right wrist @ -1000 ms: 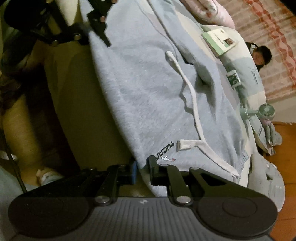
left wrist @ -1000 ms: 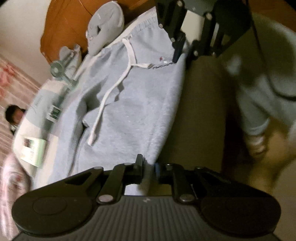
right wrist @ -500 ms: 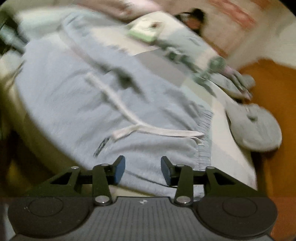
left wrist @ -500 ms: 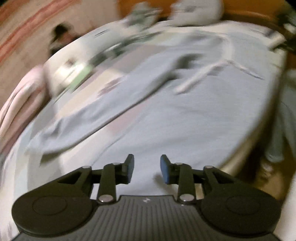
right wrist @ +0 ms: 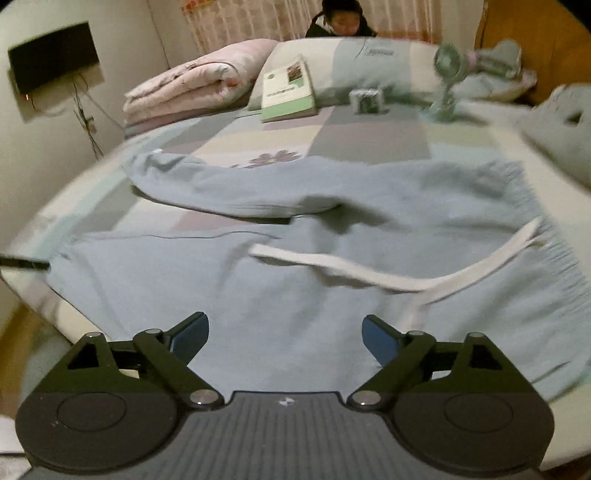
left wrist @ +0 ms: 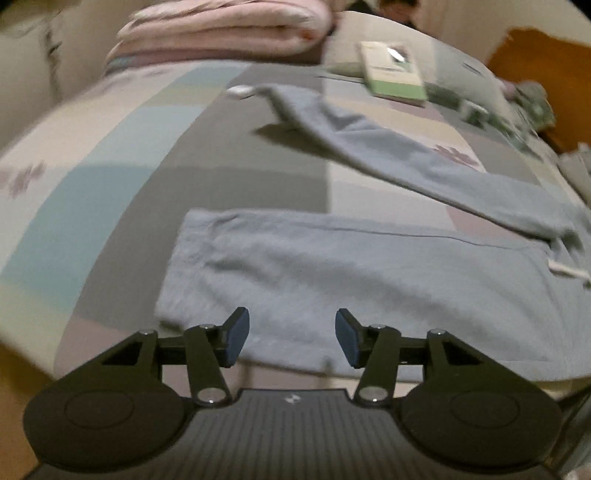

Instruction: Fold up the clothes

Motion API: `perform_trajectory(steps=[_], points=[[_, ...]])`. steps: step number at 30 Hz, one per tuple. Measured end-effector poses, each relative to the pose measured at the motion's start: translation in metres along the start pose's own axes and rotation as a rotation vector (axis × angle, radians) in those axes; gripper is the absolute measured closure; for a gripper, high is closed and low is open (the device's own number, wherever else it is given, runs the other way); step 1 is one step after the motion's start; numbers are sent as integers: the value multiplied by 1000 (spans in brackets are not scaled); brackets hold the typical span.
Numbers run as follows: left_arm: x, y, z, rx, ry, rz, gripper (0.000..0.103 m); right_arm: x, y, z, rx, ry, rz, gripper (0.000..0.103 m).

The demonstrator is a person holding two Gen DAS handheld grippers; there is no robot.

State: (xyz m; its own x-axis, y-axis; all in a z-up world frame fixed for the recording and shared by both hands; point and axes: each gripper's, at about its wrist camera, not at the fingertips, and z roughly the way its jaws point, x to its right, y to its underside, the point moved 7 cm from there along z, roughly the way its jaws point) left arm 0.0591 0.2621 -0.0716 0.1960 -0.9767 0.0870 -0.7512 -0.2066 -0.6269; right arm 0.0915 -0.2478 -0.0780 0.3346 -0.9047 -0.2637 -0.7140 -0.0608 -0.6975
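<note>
Light blue-grey sweatpants [left wrist: 354,280] [right wrist: 303,295] lie spread on the bed with both legs pointing left. The near leg is flat along the bed's front edge. The far leg [left wrist: 388,147] angles away toward the pillow. A white drawstring [right wrist: 369,269] curls across the waist area, near the gathered waistband [right wrist: 546,221]. My left gripper [left wrist: 291,338] is open, low over the near leg's cuff end. My right gripper [right wrist: 284,338] is open above the hip area, nothing between its fingers.
The patchwork bedsheet [left wrist: 110,177] covers the bed. A folded pink quilt [right wrist: 192,92], a green-and-white book [right wrist: 288,88], a small box [right wrist: 365,99], a little desk fan [right wrist: 447,85] and a pillow [right wrist: 369,59] sit at the far end. A person [right wrist: 340,18] sits beyond. Grey garment [right wrist: 561,129] at right.
Both grippers let go of the sweatpants, opened wide and swung to face across the bed. The pants now lie flat on the bed instead of hanging over the edge.
</note>
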Motion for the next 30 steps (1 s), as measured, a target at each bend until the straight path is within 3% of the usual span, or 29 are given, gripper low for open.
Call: perform_trajectory(steps=[9,19,22,24,25,30], points=[[-53,32,25,-32,106,-252,52,-58,-4,35,-8,-81,50,9],[-100,25,43,127,279,-501,52,-87,-12,44,-15,-75,14,7],[-100,24,45,156,269,-503,58,-93,-12,50,-30,-82,12,7],[-96,24,44,143,186,-447,86,-98,-11,54,-45,-79,-1,7],[-94,24,44,134,148,-416,90,-102,-10,56,-52,-80,-12,7],[-94,18,28,157,171,-423,93,-149,-5,70,-67,-120,-205,7]])
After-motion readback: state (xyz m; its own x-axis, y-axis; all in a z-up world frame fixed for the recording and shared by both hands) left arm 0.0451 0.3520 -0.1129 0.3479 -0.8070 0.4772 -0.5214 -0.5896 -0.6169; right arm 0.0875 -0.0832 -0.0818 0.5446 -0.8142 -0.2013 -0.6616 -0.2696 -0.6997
